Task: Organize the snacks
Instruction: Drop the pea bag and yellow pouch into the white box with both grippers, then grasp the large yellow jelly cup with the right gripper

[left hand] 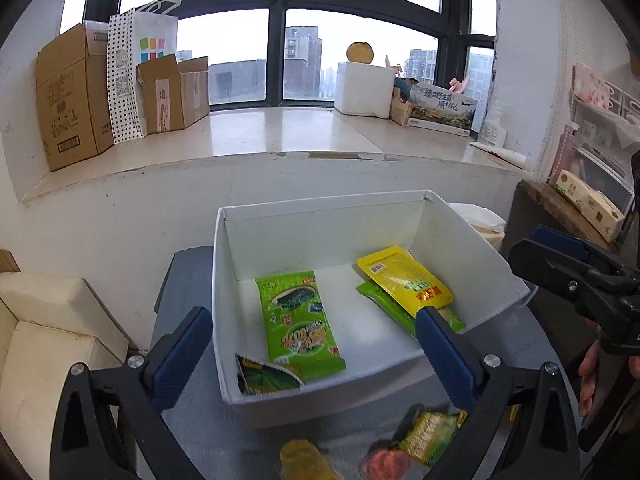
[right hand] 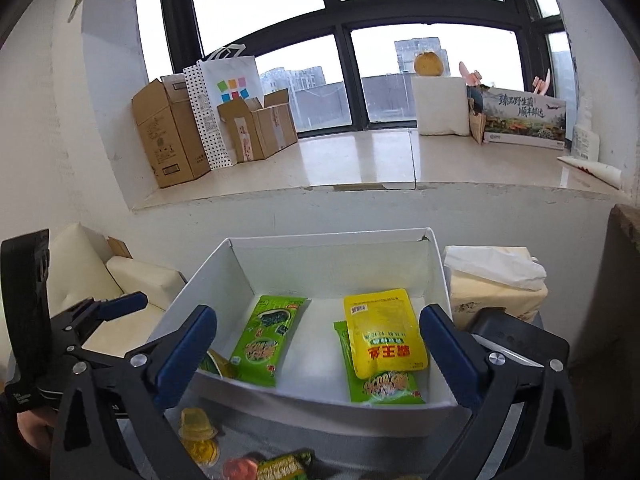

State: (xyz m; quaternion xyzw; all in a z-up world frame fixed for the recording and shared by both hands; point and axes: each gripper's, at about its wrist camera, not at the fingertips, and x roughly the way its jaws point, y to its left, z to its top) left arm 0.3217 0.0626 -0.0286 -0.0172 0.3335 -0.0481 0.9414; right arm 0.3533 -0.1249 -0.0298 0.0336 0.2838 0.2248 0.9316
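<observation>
**Snacks sitting in the white box, both grippers spread wide**

Showing on the yellow pouch are a barcode and big red Chinese characters, seen upside down; the green seaweed packet is carrying yellow lettering I can't read. A printed carton on the sill behind the white box is bearing Chinese script w/ a landscape pic.

Inside the box: the green packet is lying flat left of centre, the yellow pouch is resting on a second green packet at the right, and a torn wrapper is leaning in the near-left corner. In front of the box, loose snacks are lying on the grey table, blurred.

The left gripper is straddling the box's near-left corner, fingers wide apart, nothing between them. The right gripper is hanging over the near wall, also fully spread & empty, angling downward.
</observation>
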